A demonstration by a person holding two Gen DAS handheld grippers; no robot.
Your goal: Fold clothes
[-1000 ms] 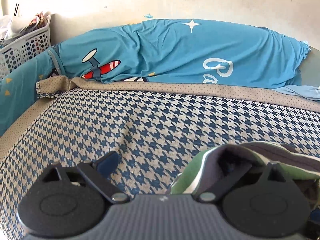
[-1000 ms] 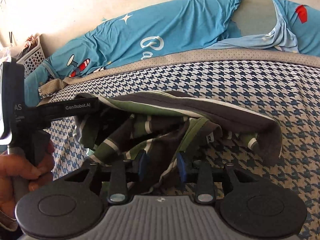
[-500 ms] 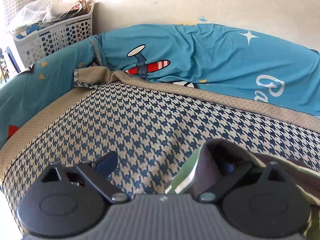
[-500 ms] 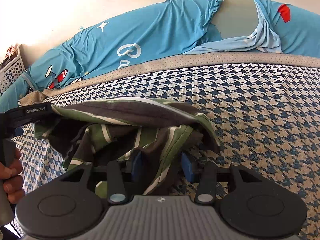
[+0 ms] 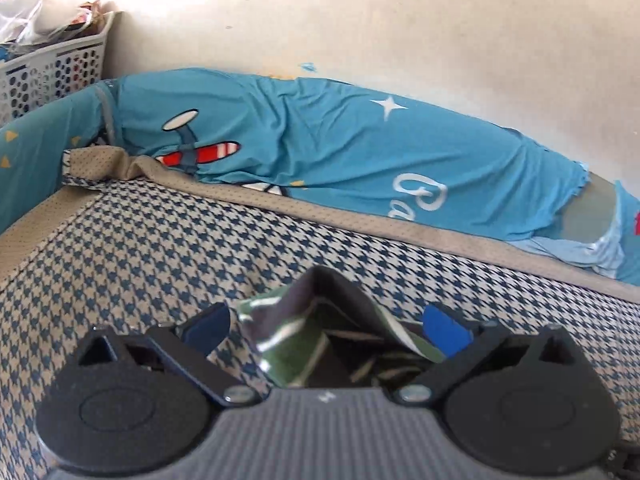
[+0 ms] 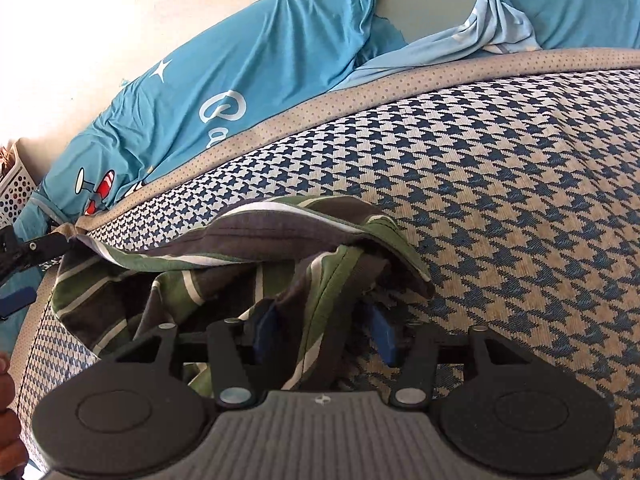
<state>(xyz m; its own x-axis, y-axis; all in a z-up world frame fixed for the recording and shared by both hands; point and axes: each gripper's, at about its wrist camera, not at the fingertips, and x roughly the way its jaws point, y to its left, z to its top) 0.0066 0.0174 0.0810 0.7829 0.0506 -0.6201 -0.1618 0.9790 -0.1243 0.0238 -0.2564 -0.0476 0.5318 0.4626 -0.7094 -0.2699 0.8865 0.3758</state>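
A green, brown and white striped garment [image 6: 256,240] lies crumpled on the houndstooth bed mat [image 6: 500,200]. My right gripper [image 6: 322,332] is low over its near edge and stands open, with a bunch of the cloth hanging between its blue pads. In the left wrist view a raised fold of the garment [image 5: 304,344] sits between the wide-open fingers of my left gripper [image 5: 326,324], touching neither pad that I can see. The left gripper's fingers [image 6: 16,300] also show at the garment's far left end in the right wrist view.
A blue cartoon-print quilt [image 5: 320,140] is heaped along the wall behind the mat [image 5: 160,248]. A white perforated basket [image 5: 48,68] full of things stands at the back left corner. A person's hand [image 6: 6,400] shows at the left edge.
The right gripper's pads have spread wider apart around the cloth. The left gripper swung so the garment fold, earlier over its right finger, now sits between its fingers.
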